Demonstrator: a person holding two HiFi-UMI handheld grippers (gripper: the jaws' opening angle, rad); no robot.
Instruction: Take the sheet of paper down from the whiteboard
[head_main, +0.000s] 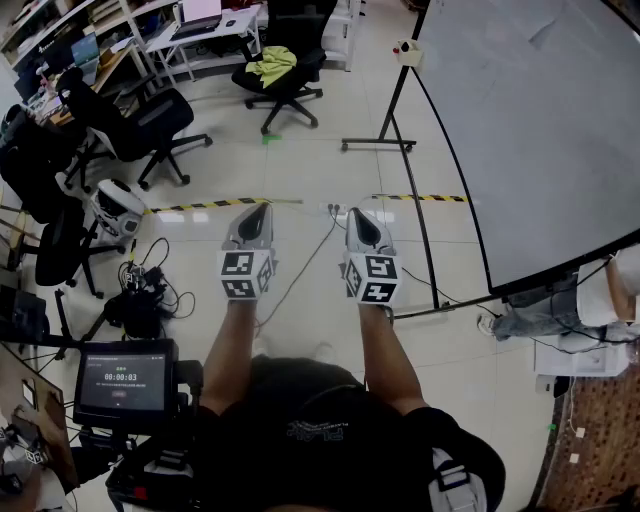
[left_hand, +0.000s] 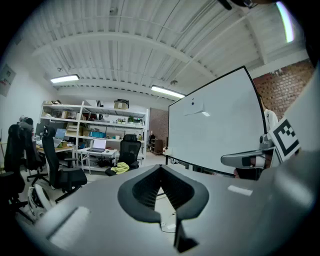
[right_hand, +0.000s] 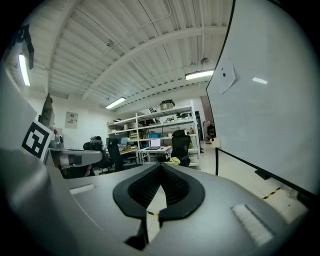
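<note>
Paper (right_hand: 226, 79) hangs on the upper part of the whiteboard (head_main: 540, 130), which stands off to the person's right, well apart from both grippers. The left gripper (head_main: 258, 212) and right gripper (head_main: 360, 218) are held side by side above the floor (head_main: 300, 170), each with its jaws pressed together on nothing. The reach looks not yet begun. The next move calls for turning toward the board, raising one gripper, opening it and pinching the sheet's edge.
</note>
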